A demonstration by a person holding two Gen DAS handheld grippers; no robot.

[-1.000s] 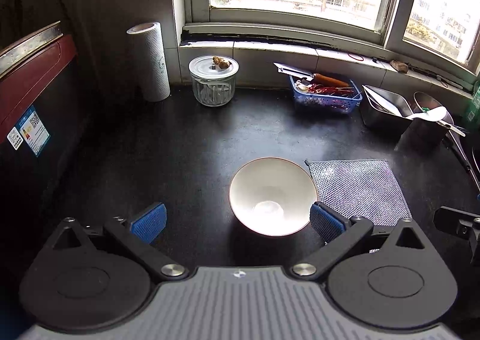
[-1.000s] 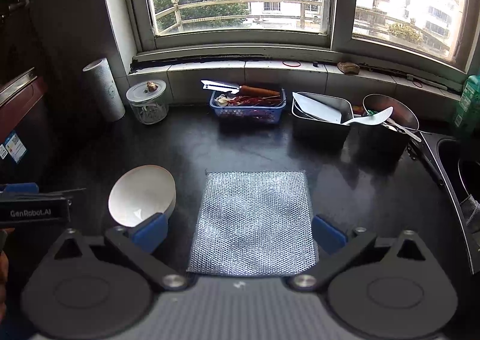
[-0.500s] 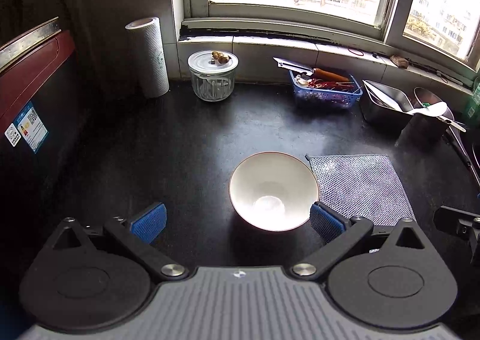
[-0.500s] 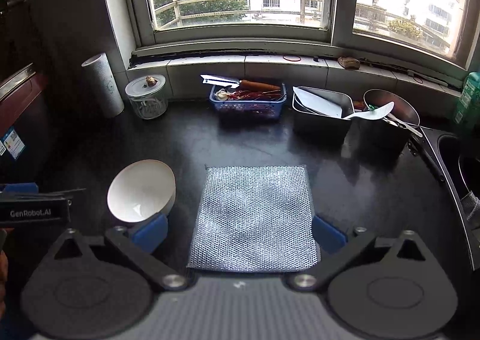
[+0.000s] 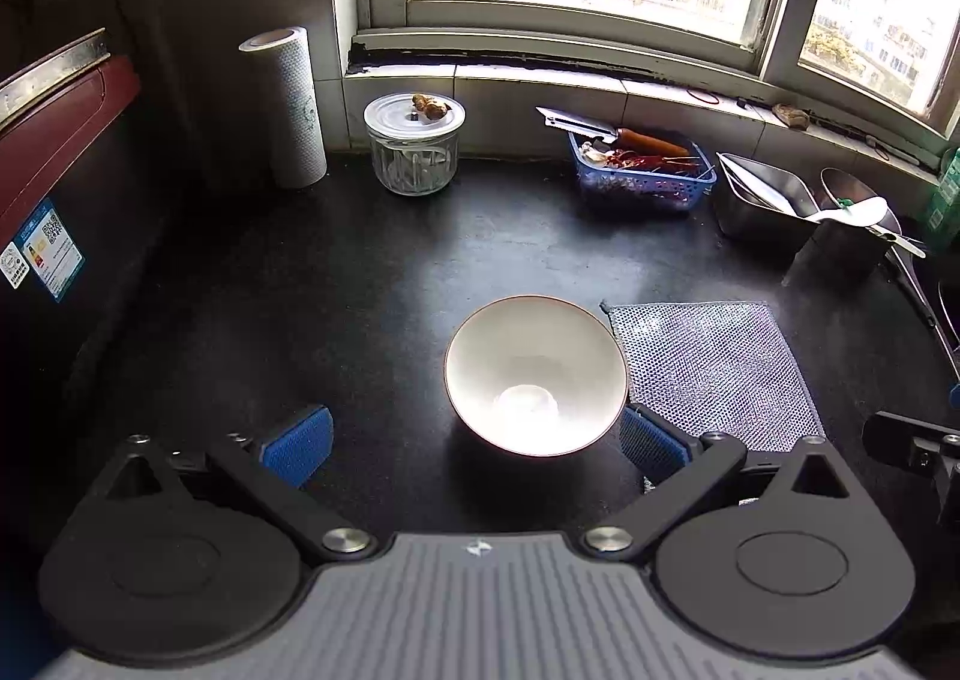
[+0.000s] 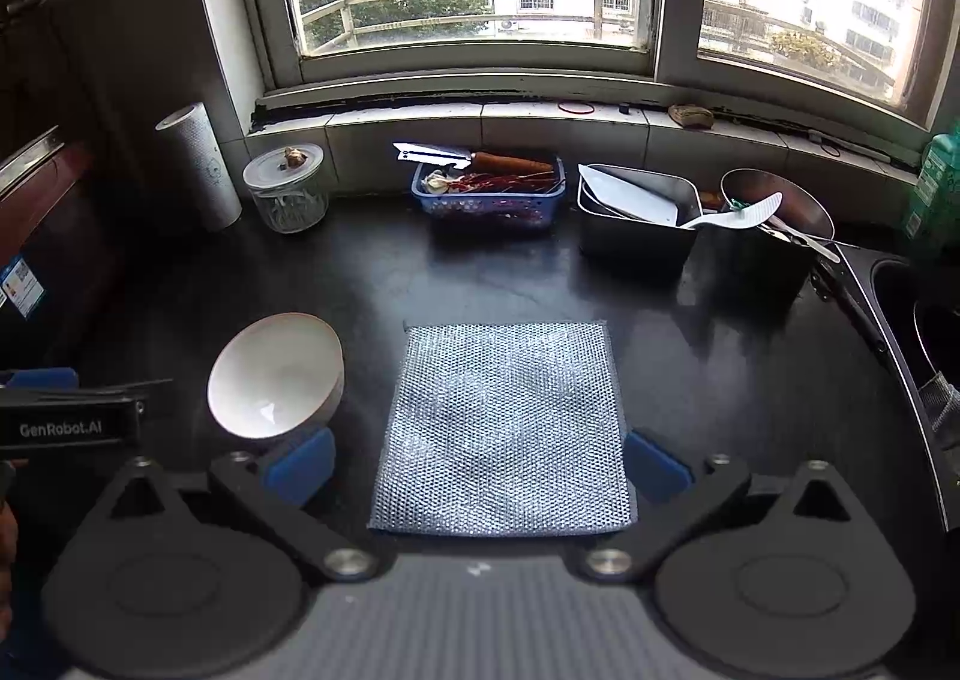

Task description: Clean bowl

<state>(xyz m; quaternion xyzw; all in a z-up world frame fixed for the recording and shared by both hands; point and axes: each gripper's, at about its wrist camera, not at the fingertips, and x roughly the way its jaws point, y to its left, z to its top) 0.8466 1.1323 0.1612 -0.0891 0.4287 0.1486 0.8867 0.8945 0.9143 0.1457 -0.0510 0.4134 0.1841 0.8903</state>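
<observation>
Black stone-like countertop (image 5: 372, 284), matte and faintly mottled, carried everything. Next in size, a square silver mesh scouring cloth (image 6: 501, 428), open-weave and glinting, lay flat; the right gripper (image 6: 480, 464) hung over its near edge, blue-padded fingers (image 6: 300, 464) spread wide either side, gripping nothing. Just left of the cloth, apparently touching its edge, stood the white glazed ceramic bowl (image 5: 536, 374), conical, thin dark rim, upright on the counter, its inside looking smooth and bare. The left gripper (image 5: 474, 443) sat low before the bowl, jaws wide apart and empty; its right blue pad (image 5: 651, 440) was close by the bowl's right wall, whether touching I could not tell. Smaller items at the back: white paper roll (image 5: 288, 104), lidded ribbed glass jar (image 5: 414, 143), blue plastic basket (image 5: 642, 179). Risks, as judged: glazed wall slick and steeply sloped, so an off-centre pinch could squirt the bowl sideways or tip it; the limp mesh could slip from a shallow grip or drag the bowl along.
</observation>
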